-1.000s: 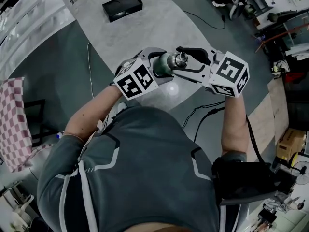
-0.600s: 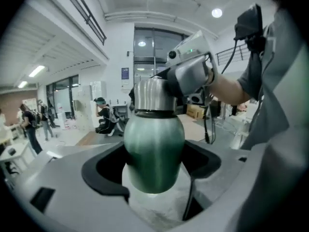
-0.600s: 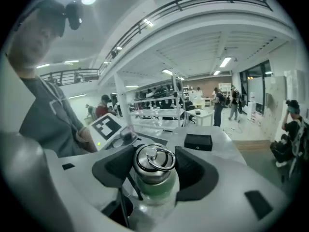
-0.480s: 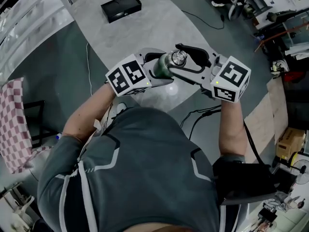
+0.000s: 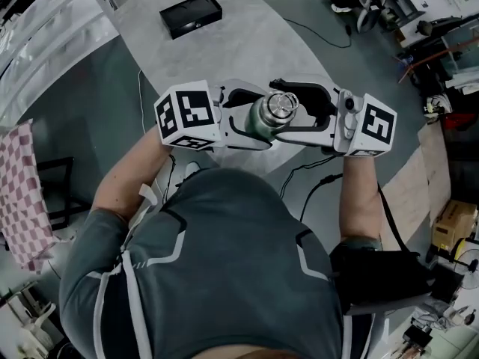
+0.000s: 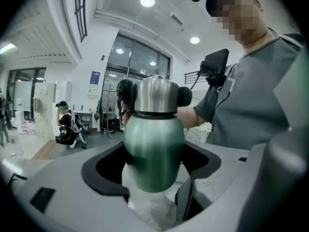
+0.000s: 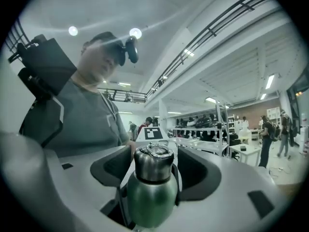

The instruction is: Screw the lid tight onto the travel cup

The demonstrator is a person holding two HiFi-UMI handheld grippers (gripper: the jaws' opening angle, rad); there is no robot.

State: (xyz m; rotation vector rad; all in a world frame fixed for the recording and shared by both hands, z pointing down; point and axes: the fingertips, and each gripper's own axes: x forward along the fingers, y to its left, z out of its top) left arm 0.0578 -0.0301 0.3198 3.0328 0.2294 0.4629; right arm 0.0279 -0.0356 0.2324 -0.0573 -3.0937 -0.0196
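While both tools are held above the pale table point(image 5: 247, 36), we note the left gripper point(image 6: 154, 163) clamped on the green body of the travel cup point(image 5: 258, 126), holding it upright in the air before the chest point(image 5: 224, 260). The right gripper point(image 7: 155, 167) faces it (its jaws have just been opening); they stand clear on either side of the steel lid point(image 5: 283, 105), which sits on the cup's neck.

Lid point(image 5: 282, 105) on travel cup point(image 5: 260, 123), box point(image 5: 190, 11) beyond it, cloth point(image 5: 19, 193) far left
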